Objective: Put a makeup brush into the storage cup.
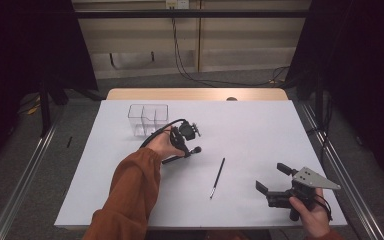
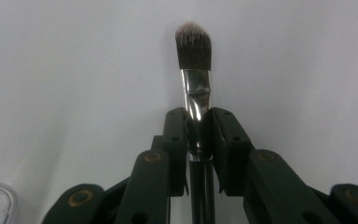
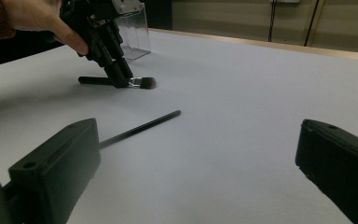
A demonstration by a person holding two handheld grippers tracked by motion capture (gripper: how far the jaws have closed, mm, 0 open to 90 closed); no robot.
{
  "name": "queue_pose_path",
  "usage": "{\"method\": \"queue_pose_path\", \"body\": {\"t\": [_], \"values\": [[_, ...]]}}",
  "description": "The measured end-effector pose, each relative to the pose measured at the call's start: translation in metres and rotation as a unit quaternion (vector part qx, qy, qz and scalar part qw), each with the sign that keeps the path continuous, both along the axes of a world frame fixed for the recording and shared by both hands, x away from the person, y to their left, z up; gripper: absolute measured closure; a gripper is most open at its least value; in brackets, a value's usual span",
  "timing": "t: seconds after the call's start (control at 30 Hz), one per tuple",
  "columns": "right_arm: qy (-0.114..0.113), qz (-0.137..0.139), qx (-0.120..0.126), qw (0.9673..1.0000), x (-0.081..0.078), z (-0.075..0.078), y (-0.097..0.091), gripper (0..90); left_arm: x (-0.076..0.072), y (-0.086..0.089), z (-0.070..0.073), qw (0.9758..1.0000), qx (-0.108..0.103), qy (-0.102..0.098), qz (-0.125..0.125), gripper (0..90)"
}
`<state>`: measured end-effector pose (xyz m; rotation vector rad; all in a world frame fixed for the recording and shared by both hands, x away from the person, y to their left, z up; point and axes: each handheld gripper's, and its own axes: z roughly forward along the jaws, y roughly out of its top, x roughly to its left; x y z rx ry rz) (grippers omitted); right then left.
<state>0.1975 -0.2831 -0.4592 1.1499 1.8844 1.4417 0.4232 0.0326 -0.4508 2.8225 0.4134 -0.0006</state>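
Nearest, the right gripper (image 1: 272, 179) sat idle with its jaws spread wide on nothing, well apart from the clear box (image 1: 147, 120). A thin brush (image 1: 217, 178) lay loose between the two grippers. Farther on, just in front of that box, the left gripper (image 1: 190, 141) had its jaws pinched on the makeup brush (image 2: 194, 70) at the metal collar, bristles pointing away from the jaws, handle running back between them. The box lay beyond the left hand (image 1: 162, 144), clearly the nearer one. Whether the brush was lifted was hard to tell.
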Motion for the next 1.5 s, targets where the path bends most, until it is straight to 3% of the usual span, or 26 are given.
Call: {"method": "queue_pose_path", "body": {"t": [0.83, 1.03, 1.23, 1.5], "values": [[0.002, -0.002, 0.001, 1.0000, 0.000, 0.000, -0.001, 0.0, 0.003, 0.006, 0.001, 0.9996, -0.017, 0.010, 0.022, 79.4], [0.002, -0.002, 0.002, 1.0000, 0.000, 0.000, -0.001, 0.0, 0.003, 0.009, 0.006, 0.9981, -0.047, 0.015, 0.037, 79.4], [0.002, -0.003, 0.002, 1.0000, -0.001, 0.000, -0.001, 0.0, 0.005, 0.016, 0.013, 0.9960, -0.075, 0.004, 0.049, 79.5], [0.002, -0.003, 0.001, 1.0000, 0.000, 0.000, -0.001, 0.0, 0.005, 0.031, 0.020, 0.9902, -0.116, 0.002, 0.077, 79.5]]}}
